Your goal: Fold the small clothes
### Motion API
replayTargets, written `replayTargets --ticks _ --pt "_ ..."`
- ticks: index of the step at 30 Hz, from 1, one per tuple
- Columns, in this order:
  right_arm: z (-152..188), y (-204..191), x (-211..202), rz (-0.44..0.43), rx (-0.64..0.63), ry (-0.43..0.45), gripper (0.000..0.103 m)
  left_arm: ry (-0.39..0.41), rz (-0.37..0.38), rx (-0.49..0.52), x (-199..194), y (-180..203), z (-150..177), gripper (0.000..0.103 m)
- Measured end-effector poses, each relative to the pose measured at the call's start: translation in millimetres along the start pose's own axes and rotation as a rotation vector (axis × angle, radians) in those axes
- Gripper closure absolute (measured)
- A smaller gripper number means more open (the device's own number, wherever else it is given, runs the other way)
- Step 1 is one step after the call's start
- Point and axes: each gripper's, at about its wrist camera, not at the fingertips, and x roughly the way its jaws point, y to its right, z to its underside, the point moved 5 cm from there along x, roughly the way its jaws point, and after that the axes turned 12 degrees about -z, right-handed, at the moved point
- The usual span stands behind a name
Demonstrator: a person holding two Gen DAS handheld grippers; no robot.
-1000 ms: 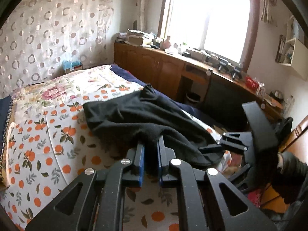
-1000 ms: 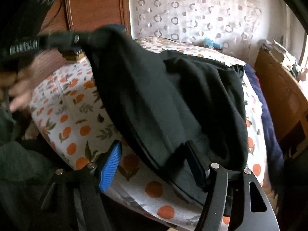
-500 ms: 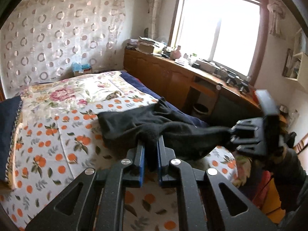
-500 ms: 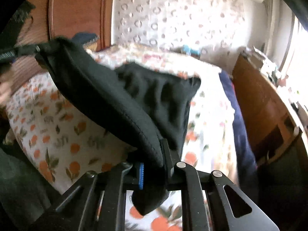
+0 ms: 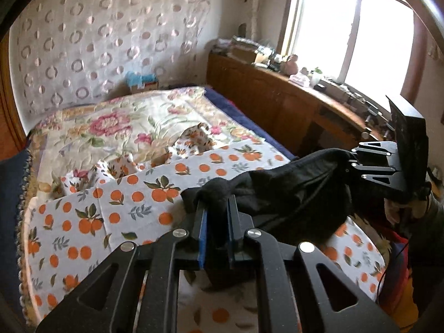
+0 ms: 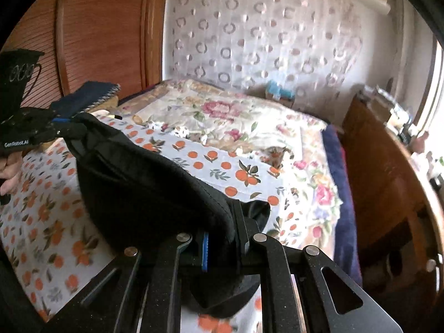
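A black garment (image 5: 291,194) hangs stretched between my two grippers, lifted above the orange-print sheet (image 5: 116,211) on the bed. My left gripper (image 5: 215,208) is shut on one corner of it, the cloth bunched between the blue pads. In the right wrist view my right gripper (image 6: 222,230) is shut on the opposite edge of the black garment (image 6: 144,186). The other gripper shows in each view: the right one (image 5: 349,155) at the far right, the left one (image 6: 63,125) at the far left, held by a hand (image 6: 9,166).
A floral quilt (image 5: 119,127) covers the far half of the bed. A wooden cabinet (image 5: 277,102) with clutter runs under the window (image 5: 360,27) on the right. A dark blue cushion (image 6: 86,97) lies by the wooden headboard (image 6: 97,27). A patterned curtain (image 6: 263,41) covers the back wall.
My right gripper closed on the garment's edge. Both grippers pulled back and up, lifting the garment off the sheet and stretching it between them.
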Motion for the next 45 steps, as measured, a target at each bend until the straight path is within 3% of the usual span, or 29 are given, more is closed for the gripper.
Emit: replayTargets --ticks 4,7,11,13,17,19,23,25,34,40,45 --pt "-9.0 11.8 27.4 -0.028 0.022 -0.034 0.090 -0.055 0.008 -0.024 30.1 -6.2 -3.1 0.085" --pt "-14.0 24.4 36.5 -0.053 0.037 -0.068 0.088 -0.058 0.010 -0.011 38.2 -7.3 -5.4 0.058" --pt "-26.4 39.0 40.3 -0.031 0.054 -0.077 0.068 -0.032 0.032 -0.011 31.1 -8.2 -10.4 0.037" --pt "-37.6 46.3 42.1 -0.006 0.073 -0.057 0.063 -0.029 0.024 -0.013 29.8 -9.8 -10.4 0.036" --pt "-52.3 64.8 40.0 0.103 0.114 -0.027 0.063 -0.057 0.018 0.003 36.6 -10.3 -4.6 0.036" --pt "-55.3 65.1 33.0 0.081 0.135 -0.007 0.063 -0.076 0.011 0.010 44.4 -10.7 -1.0 0.036" --pt "-45.8 51.4 13.1 0.065 0.166 0.023 0.044 -0.104 0.005 0.027 57.8 -7.2 4.5 0.036" --pt "-33.2 38.0 5.2 0.039 0.180 0.033 0.042 -0.114 0.003 0.040 65.6 -5.3 5.9 0.036" --pt "27.7 34.0 18.8 0.043 0.321 -0.069 0.027 -0.189 -0.013 0.044 100.7 -10.6 14.8 0.036" --pt "29.9 40.9 36.8 -0.008 0.380 -0.078 0.026 -0.228 0.017 0.030 116.3 -9.9 18.7 0.036" --pt "30.2 48.6 40.1 -0.067 0.405 -0.063 0.026 -0.213 0.025 0.028 117.3 -8.8 18.0 0.036"
